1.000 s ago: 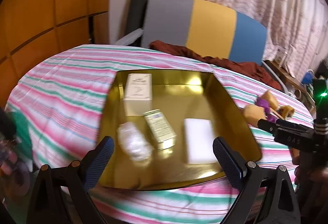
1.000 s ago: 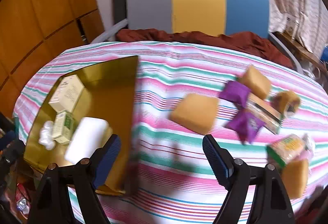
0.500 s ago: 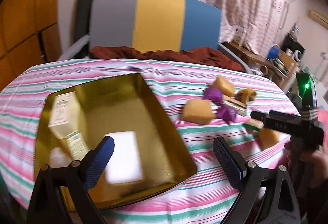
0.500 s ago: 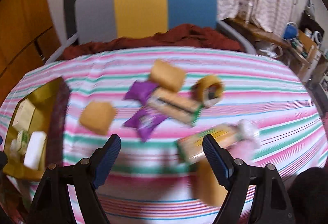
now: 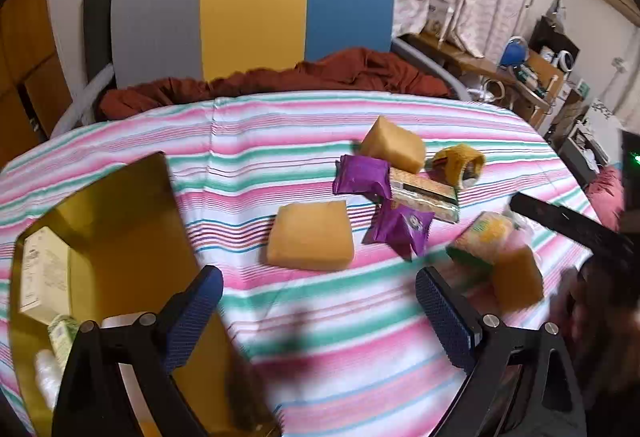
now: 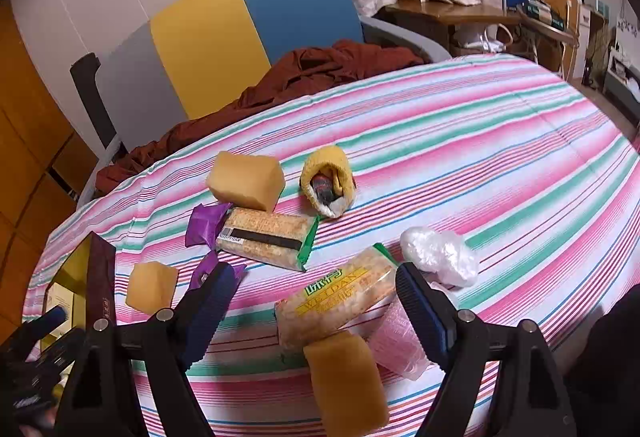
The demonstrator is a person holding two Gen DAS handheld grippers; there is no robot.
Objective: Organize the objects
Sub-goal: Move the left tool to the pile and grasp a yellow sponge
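From the left wrist, the left gripper hung released over the striped cloth; the gold tray lay beside it and a sponge ahead looked the likely pick. From the right wrist, the right gripper gaped, empty, over a cracker pack, with another sponge and a plastic bag crowding it.

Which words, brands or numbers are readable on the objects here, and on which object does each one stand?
"WEIDAN": green letters on the yellow label of the clear cracker packet between the right gripper's fingers.
Green characters above it on the same label: not legible to me.
Barcode on the second cracker packet with the green end: digits too small.
Cream carton in the gold tray: print blurred.
Purple foil pouch: round logo unreadable.
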